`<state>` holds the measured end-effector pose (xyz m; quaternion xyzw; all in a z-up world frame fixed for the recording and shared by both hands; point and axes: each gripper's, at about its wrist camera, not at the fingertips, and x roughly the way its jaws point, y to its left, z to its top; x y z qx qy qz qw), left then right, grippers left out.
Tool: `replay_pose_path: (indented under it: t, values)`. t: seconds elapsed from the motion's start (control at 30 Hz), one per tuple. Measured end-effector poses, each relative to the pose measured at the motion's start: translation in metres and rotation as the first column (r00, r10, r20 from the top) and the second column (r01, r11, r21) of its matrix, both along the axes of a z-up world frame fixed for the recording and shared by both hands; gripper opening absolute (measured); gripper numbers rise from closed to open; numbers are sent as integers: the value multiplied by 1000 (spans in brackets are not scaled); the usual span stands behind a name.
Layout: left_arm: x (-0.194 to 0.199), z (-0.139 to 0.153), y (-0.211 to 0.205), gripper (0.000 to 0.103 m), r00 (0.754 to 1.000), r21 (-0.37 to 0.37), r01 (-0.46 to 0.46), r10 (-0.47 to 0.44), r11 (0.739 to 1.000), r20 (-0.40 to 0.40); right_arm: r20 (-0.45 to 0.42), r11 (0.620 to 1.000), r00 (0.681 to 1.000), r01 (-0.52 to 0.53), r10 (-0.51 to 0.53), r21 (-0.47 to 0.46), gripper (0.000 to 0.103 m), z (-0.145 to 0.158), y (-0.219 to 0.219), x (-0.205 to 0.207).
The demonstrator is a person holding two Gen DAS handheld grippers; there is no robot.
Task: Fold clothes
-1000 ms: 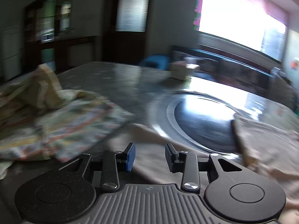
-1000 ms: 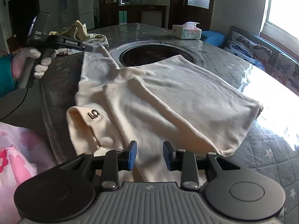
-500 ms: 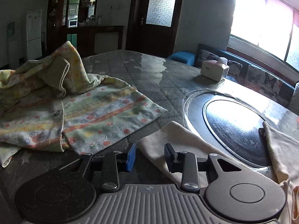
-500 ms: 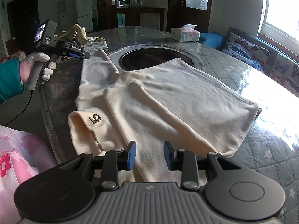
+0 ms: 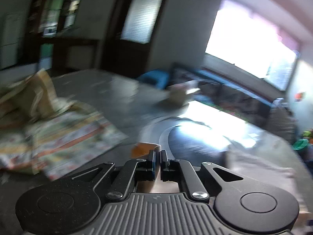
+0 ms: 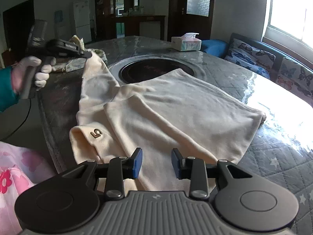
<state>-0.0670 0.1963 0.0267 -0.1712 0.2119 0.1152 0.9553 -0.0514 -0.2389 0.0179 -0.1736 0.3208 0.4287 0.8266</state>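
A cream shirt (image 6: 176,105) lies spread on the dark quilted table (image 6: 273,160), partly folded, with a small "5" badge near its left edge. In the right wrist view my left gripper (image 6: 89,54) is shut on the shirt's far sleeve end and holds it lifted off the table. The left wrist view is blurred; there the left gripper (image 5: 158,154) has its jaws together, with a bit of cream cloth (image 5: 144,147) pinched at the tips. My right gripper (image 6: 156,163) stands open just above the shirt's near edge, nothing between its fingers.
A round dark hob (image 6: 156,72) is set into the table behind the shirt. A patterned garment pile (image 5: 49,133) lies at the far left. A tissue box (image 6: 185,43) stands at the back. A sofa with butterfly cushions (image 6: 264,58) runs along the right.
My left gripper has closed on the sleeve end and raised it off the table. The right gripper has stayed in place, still open.
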Motion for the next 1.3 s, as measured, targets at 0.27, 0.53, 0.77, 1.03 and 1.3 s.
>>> replay_pose_path:
  t: [0.27, 0.53, 0.77, 1.03, 1.3]
  values:
    - [3, 51, -82, 5, 946, -12, 299, -295, 954, 132, 15, 997, 998, 60, -61, 54, 32, 6, -18, 0]
    - [14, 46, -165, 5, 830, -25, 548, -541, 836, 137, 7, 986, 990, 138, -140, 90, 32, 5, -44, 1]
    - [29, 12, -212, 5, 760, -39, 650, -648, 759, 43, -14, 978, 983, 184, -183, 96, 32, 2, -58, 2]
    - [25, -24, -232, 9, 694, -71, 714, -717, 697, -58, -35, 973, 977, 214, -212, 86, 32, 0, -62, 4]
    - [3, -13, -199, 30, 707, -21, 705, -705, 708, -54, -57, 975, 980, 197, -192, 107, 32, 3, -50, 12]
